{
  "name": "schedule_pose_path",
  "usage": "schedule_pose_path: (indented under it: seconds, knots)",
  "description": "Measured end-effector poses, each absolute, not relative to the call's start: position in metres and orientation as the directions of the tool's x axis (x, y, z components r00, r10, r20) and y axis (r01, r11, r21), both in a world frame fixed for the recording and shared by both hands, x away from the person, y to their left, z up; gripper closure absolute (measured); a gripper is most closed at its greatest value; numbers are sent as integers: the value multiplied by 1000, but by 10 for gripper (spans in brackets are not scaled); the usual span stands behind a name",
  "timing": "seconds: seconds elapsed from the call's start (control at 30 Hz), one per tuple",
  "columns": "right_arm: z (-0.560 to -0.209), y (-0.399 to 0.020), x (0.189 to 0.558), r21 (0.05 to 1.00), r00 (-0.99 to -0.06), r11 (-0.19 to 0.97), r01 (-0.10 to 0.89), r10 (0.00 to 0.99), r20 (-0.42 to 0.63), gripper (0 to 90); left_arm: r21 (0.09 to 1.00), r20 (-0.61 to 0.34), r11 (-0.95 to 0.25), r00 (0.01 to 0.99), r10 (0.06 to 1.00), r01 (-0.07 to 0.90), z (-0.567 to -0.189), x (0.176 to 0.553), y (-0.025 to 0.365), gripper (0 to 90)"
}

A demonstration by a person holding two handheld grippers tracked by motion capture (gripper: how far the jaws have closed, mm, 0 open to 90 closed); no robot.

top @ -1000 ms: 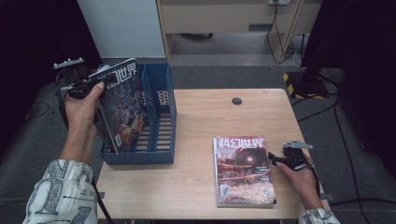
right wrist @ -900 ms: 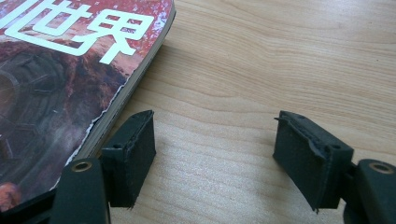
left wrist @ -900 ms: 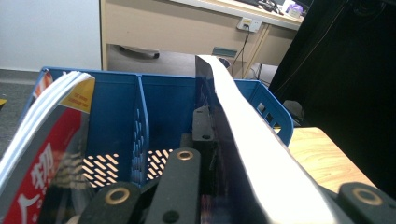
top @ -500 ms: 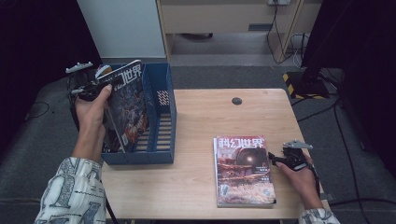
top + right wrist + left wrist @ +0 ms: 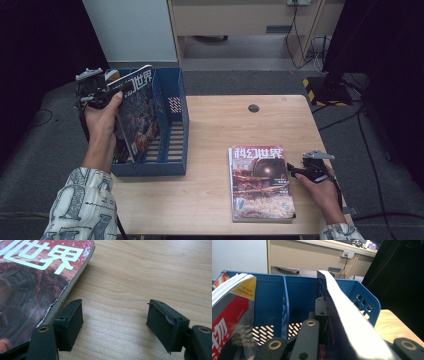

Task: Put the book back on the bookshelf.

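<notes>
Left gripper: clamped on top edge of a magazine, jaws closed on the cover, seen along the edge in left gripper view. Magazine held upright, slightly tilted, inside the blue file box, right-hand compartment of those seen beside the divider; long axis near vertical, title end uppermost, cover faced toward the table's right. Lower edge down inside the box; contact with the floor not discernible. Second magazine leaned in the neighbouring compartment.

Right gripper: jaws parted, nothing between them, resting on the wooden table just beside the right edge of a flat magazine; long axis front to back, title end away from the person.
</notes>
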State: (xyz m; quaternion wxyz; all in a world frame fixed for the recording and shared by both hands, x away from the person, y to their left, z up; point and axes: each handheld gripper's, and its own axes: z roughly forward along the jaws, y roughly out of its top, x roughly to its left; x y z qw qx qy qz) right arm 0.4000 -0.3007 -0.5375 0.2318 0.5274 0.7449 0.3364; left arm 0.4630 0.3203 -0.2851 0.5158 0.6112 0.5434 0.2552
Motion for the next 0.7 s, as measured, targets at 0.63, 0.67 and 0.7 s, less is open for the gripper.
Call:
schedule_pose_path:
  seconds: [0.63, 0.67, 0.7]
  knots:
    - [-538, -300, 400, 747, -336, 218, 629, 942, 8, 289, 912, -261, 145, 269, 927, 384, -288, 465, 326, 820]
    - [-537, -300, 400, 747, -335, 217, 629, 942, 8, 289, 913, -261, 146, 270, 927, 381, -289, 465, 325, 820]
    - [-537, -300, 400, 747, -335, 217, 629, 942, 8, 289, 914, -259, 143, 274, 926, 380, -290, 466, 323, 820]
